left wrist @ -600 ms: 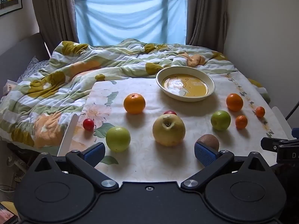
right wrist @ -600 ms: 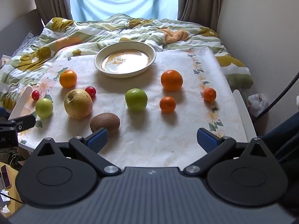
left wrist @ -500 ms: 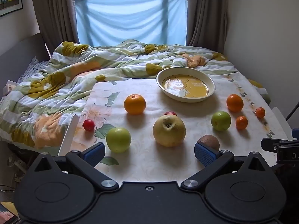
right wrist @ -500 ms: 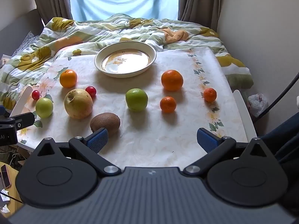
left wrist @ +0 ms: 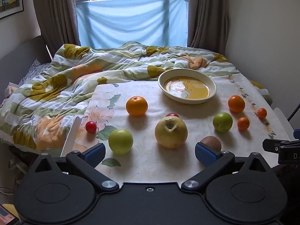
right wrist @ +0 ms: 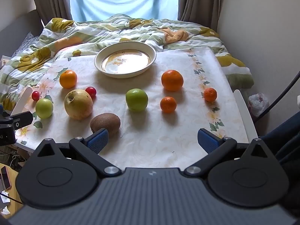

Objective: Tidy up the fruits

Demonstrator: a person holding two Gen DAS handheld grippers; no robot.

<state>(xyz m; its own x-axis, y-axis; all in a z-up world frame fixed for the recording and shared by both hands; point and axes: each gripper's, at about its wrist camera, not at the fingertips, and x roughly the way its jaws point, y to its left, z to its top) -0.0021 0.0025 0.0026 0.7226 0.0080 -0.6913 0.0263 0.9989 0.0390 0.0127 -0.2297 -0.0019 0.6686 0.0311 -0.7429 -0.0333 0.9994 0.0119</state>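
While our left gripper (left wrist: 150,152) and right gripper (right wrist: 152,139) hang spread wide and empty above the table (right wrist: 159,142), the kiwi (right wrist: 105,122) lies lengthwise across our right-wrist view, just beside the yellow pear (right wrist: 78,104); the bowl (right wrist: 125,61) sits beyond the scattered fruit.

Left gripper (left wrist: 150,154): black body, two round discs, silver screws, blue ribbed pads | Right gripper (right wrist: 152,140): grey ridged body, black arms, blue pads

Floral-clothed table (right wrist: 168,140) with loose fruits (right wrist: 136,99) and empty bowl (right wrist: 125,60)
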